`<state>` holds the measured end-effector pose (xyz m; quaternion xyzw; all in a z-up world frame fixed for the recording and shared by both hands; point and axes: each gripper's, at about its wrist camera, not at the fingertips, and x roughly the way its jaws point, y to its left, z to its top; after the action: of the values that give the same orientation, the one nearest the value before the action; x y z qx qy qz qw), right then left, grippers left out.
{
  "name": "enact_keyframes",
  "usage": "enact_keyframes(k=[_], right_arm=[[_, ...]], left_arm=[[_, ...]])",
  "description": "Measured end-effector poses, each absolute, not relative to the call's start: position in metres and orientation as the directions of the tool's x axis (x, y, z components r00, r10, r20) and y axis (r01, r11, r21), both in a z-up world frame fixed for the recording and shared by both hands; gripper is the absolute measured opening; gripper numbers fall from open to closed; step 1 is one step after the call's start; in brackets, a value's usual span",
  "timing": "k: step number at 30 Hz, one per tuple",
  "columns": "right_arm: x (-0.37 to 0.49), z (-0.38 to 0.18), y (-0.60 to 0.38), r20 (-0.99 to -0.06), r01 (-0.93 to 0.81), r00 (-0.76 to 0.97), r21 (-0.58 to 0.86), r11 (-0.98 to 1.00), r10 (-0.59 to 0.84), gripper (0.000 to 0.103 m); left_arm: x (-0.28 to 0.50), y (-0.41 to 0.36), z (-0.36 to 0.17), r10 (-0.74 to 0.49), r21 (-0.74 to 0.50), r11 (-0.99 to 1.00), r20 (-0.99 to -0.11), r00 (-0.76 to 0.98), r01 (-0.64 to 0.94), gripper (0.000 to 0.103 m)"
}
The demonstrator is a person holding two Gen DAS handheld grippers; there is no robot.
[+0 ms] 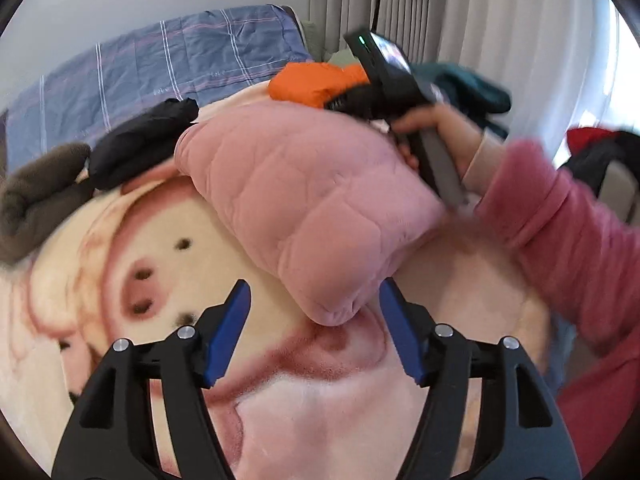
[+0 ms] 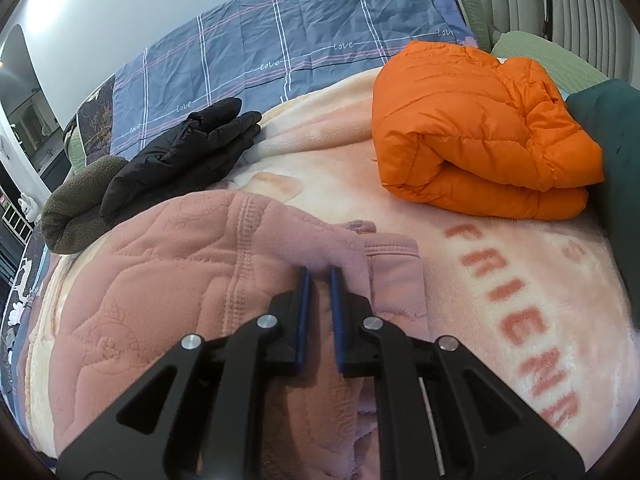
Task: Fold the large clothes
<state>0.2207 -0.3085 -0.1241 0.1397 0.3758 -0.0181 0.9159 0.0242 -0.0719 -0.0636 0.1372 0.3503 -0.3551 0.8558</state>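
Observation:
A pink quilted fleece garment (image 1: pixel 312 200) lies folded over on a cream and pink plush blanket (image 1: pixel 320 400). My left gripper (image 1: pixel 316 334) is open, its blue pads wide apart. The garment's rounded corner sits just beyond and between the fingertips, and neither pad presses on it. In the right wrist view my right gripper (image 2: pixel 319 276) is shut on a pinched ridge of the pink garment (image 2: pixel 160 264) near its stitched hem. A hand (image 1: pixel 452 136) in a pink sleeve holds that gripper's handle at the garment's far edge; its fingertips are hidden there.
A folded orange puffer jacket (image 2: pixel 472 128) lies at the far right, a dark green garment (image 2: pixel 612 152) beside it. A black jacket (image 2: pixel 180 160) and a brown fleece (image 2: pixel 76 208) lie at the far left. Blue plaid bedding (image 2: pixel 300 32) and curtains (image 1: pixel 460 8) stand behind.

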Motion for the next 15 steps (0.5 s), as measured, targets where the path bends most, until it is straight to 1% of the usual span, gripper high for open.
enact_keyframes(k=[3,6,9,11,12,15], right_arm=[[0.219,-0.123,-0.309,-0.69,0.14,0.721,0.241,0.96,0.068,0.009],[0.217,-0.124,-0.309,-0.686,0.142,0.725,0.241,0.96,0.065,0.009],[0.217,-0.127,-0.314,-0.682,0.154,0.727,0.272,0.95,0.077,0.009],[0.218,-0.128,-0.315,-0.68,0.153,0.728,0.291,0.945,0.091,0.009],[0.218,-0.128,-0.314,-0.679,0.15,0.728,0.283,0.947,0.088,0.009],[0.218,-0.126,-0.305,-0.68,0.15,0.732,0.231,0.961,0.048,0.009]], left_arm=[[0.034,-0.096,-0.081,-0.47,-0.011,0.726,-0.737,0.484,0.688,0.067],[0.055,-0.114,-0.098,-0.37,0.03,0.792,-0.771,0.518,0.61,0.067],[0.072,-0.1,-0.095,-0.362,0.001,0.83,-0.76,0.54,0.558,0.068],[0.072,-0.082,-0.1,-0.307,0.052,0.85,-0.76,0.573,0.524,0.069],[0.071,-0.076,-0.105,-0.302,0.062,0.846,-0.763,0.572,0.53,0.069],[0.067,-0.066,-0.114,-0.311,0.036,0.849,-0.772,0.554,0.528,0.069]])
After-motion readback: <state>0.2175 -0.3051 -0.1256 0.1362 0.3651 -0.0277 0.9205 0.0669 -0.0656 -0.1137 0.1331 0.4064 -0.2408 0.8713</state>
